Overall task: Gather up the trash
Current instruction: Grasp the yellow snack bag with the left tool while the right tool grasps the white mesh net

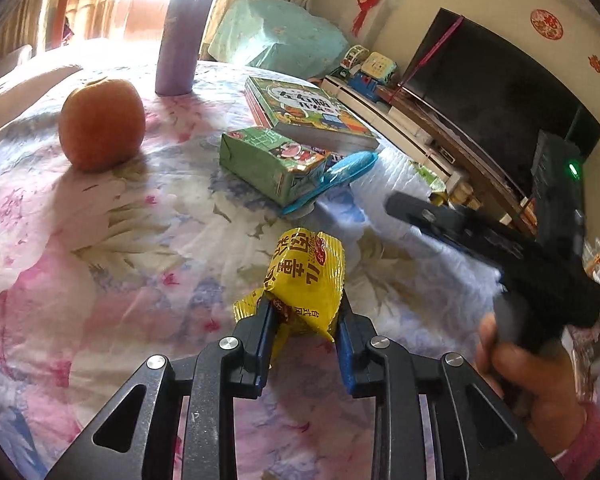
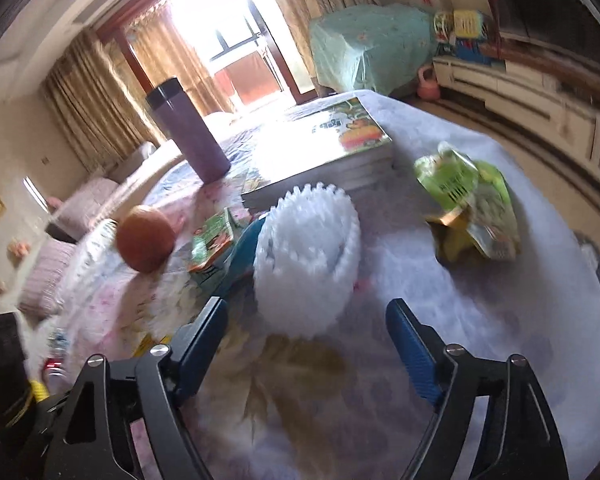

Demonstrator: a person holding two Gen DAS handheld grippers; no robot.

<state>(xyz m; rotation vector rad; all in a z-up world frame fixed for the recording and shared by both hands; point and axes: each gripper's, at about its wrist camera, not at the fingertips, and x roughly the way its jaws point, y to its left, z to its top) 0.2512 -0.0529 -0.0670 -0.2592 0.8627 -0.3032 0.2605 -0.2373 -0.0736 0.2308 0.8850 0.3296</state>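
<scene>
Our left fingers [image 1: 266, 320] squeeze the light, crinkly yellow wrapper [image 1: 300, 280] by its near end over the flowery cloth [image 1: 120, 240], while our right gripper [image 2: 306, 320] gapes empty before the soft white foam net [image 2: 306, 256].

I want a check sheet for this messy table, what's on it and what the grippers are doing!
Surface: flowered cloth.
Job's things: yellow wrapper, green wrapper, white foam net, green carton.
Clutter: orange, purple flask, books, blue clip.
Grippers: left gripper shut on yellow wrapper; right gripper open, foam net just ahead.
Cables: nothing seen.
Surroundings: TV, curtains, bright window.
</scene>
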